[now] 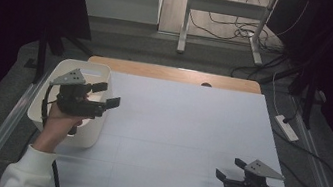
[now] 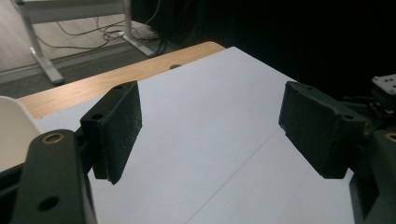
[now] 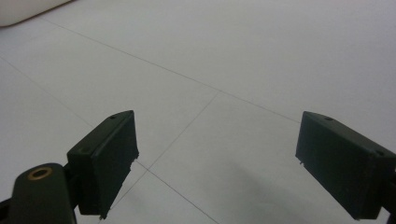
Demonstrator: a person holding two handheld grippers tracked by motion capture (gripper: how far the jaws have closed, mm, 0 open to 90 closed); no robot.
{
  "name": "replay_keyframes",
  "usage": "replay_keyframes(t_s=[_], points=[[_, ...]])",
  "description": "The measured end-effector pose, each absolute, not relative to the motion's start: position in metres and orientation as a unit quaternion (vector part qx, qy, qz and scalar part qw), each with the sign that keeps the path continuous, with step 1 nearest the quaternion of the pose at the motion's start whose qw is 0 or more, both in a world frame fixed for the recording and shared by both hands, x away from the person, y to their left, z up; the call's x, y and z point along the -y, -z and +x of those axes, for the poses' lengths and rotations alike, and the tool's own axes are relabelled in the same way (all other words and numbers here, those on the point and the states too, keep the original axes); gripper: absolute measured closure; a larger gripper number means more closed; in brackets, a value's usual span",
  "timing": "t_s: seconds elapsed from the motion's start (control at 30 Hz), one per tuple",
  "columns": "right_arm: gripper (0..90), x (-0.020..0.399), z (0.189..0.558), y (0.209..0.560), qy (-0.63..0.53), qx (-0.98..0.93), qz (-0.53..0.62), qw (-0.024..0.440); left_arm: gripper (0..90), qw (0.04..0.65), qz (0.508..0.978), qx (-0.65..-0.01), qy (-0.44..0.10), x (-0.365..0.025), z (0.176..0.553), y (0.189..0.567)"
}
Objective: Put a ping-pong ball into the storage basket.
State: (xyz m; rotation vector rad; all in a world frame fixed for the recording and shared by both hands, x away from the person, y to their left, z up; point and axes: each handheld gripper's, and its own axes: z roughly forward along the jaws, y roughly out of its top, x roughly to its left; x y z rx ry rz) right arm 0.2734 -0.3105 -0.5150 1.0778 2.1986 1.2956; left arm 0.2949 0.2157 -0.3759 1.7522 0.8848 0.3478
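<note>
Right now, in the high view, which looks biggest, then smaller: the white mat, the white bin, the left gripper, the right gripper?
1. White mat
2. White bin
3. Left gripper and right gripper: they look about alike, so no ranking between them.

We cannot see inside the white bin [image 1: 89, 134], since the left tongs [image 1: 106, 94] and hand [image 1: 59, 122] cover it. The bench [image 1: 170, 150] runs off the bottom edge.

A grey floor [image 1: 161, 47] lay beyond the table [image 1: 182, 75]; a white desk frame [image 1: 228, 12] and loose cables [image 1: 235, 28] stood behind it, dark curtains [image 1: 8, 23] flanking.
</note>
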Motion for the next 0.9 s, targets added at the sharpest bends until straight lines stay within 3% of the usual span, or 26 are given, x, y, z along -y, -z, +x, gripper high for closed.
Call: replay_keyframes(t_s=[0.47, 0.9], points=[[13.0, 0.31, 0.274, 0.516, -0.456, -0.782, 0.382, 0.186, 22.0, 0.547, 0.755, -0.335, -0.137, -0.188, 0.277, 0.383], [13.0, 0.31, 0.273, 0.515, -0.455, -0.782, 0.383, 0.185, 21.7, 0.533, 0.78, -0.304, -0.124, -0.146, 0.255, 0.416]])
